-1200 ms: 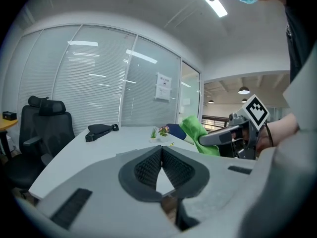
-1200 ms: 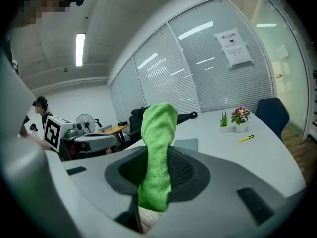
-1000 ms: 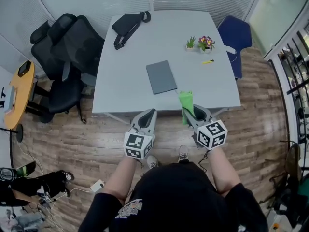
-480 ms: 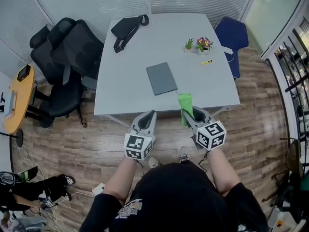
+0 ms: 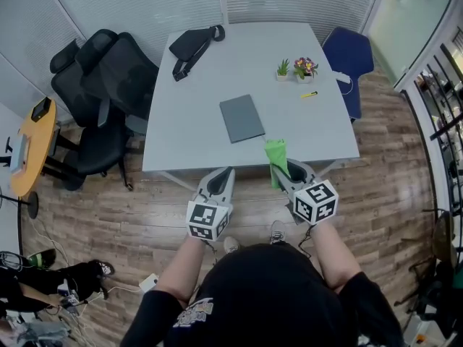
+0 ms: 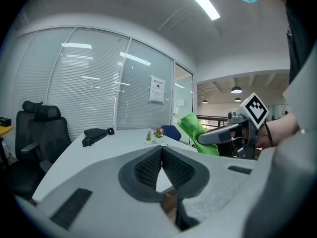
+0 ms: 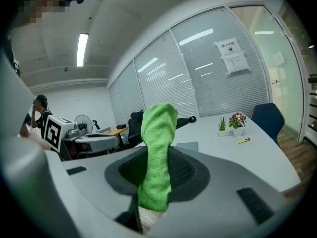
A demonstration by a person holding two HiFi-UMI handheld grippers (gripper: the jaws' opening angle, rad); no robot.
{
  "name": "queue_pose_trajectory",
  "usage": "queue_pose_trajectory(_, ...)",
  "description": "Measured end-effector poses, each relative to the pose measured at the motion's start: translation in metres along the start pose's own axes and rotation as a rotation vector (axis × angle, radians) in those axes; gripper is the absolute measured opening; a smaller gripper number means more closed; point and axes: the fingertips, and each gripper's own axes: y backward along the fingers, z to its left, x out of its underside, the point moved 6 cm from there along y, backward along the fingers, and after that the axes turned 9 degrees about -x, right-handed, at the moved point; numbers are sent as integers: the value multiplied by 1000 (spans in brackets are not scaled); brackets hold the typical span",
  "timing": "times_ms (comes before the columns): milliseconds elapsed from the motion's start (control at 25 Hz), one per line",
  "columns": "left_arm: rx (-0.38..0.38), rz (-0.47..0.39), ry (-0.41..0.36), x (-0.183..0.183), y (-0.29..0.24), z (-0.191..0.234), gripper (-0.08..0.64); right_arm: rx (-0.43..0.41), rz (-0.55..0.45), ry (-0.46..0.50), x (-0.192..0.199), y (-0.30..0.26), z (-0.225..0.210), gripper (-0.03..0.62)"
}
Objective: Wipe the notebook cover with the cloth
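Note:
A grey notebook [image 5: 241,118] lies flat near the middle of the white table [image 5: 188,92]; its edge [image 7: 187,146] shows behind the cloth in the right gripper view. My right gripper [image 5: 278,166] is shut on a green cloth [image 5: 276,157], which stands up between its jaws [image 7: 157,152] at the table's near edge. The cloth [image 6: 198,133] and right gripper also show in the left gripper view. My left gripper [image 5: 226,170] is shut and holds nothing, just short of the table's near edge, its jaws touching [image 6: 161,150].
A black bag [image 5: 192,43] lies at the table's far left. Two small potted plants [image 5: 300,67] and a yellow pen [image 5: 309,93] sit at the far right. Black office chairs [image 5: 101,85] stand left of the table, a blue chair [image 5: 351,53] at the right.
Both grippers stay near the table's front edge with the cloth held upright. The head view has shifted slightly; the table sits a little lower in frame.

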Motion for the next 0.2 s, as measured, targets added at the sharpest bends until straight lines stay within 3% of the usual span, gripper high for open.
queue_pose_trajectory(200, -2, -2, -6, -2, -2, -11, 6, -11, -4, 1, 1, 7, -3, 110)
